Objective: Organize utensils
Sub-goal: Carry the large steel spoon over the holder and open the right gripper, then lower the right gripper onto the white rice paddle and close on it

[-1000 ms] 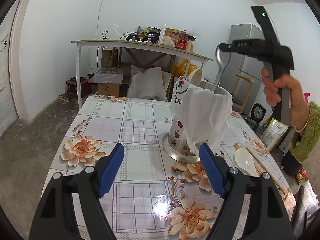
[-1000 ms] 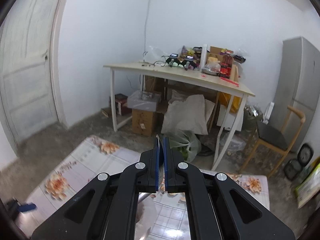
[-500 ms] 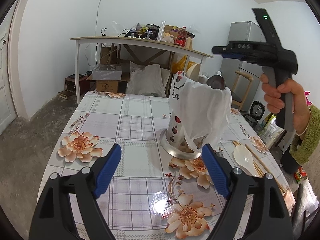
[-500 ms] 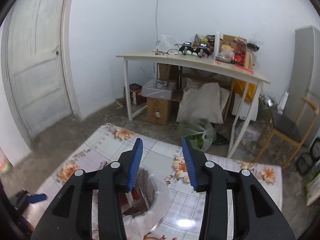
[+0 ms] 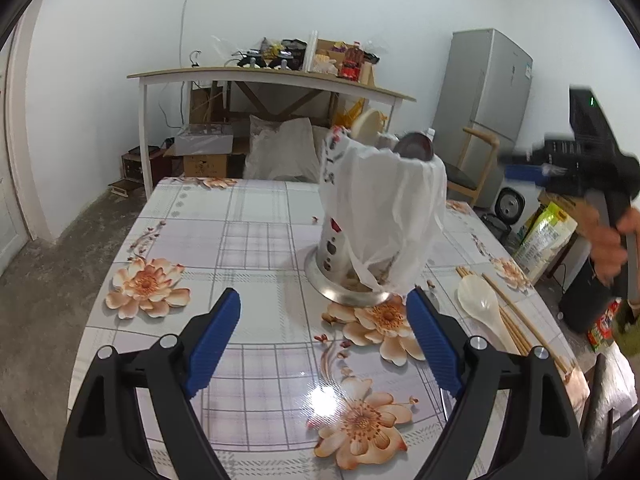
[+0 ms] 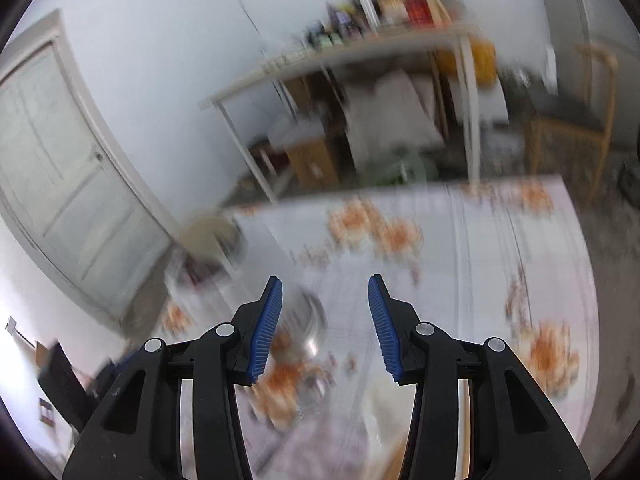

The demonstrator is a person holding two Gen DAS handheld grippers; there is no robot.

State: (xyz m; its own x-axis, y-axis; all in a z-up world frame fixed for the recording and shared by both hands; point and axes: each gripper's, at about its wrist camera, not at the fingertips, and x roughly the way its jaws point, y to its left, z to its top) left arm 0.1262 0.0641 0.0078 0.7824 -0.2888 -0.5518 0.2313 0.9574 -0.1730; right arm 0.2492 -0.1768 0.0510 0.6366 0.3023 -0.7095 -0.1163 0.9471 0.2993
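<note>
In left wrist view: left gripper (image 5: 324,334) wide open, empty, over floral table (image 5: 248,240). Metal spoon (image 5: 414,147), 1 second ago held above, now in bag-covered holder (image 5: 376,224). White spoon (image 5: 478,300) and chopsticks (image 5: 516,316) lie right. Right gripper (image 5: 528,172) pulled away right, blurred.
In right wrist view: jaws just opened from shut, nothing between; blurred table below.

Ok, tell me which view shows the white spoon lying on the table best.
The left wrist view. There the white spoon lies sharp and unobstructed on the table, beside the chopsticks, right of the utensil holder. The right wrist view is motion-blurred; only a pale smear near the bottom might be it.
</note>
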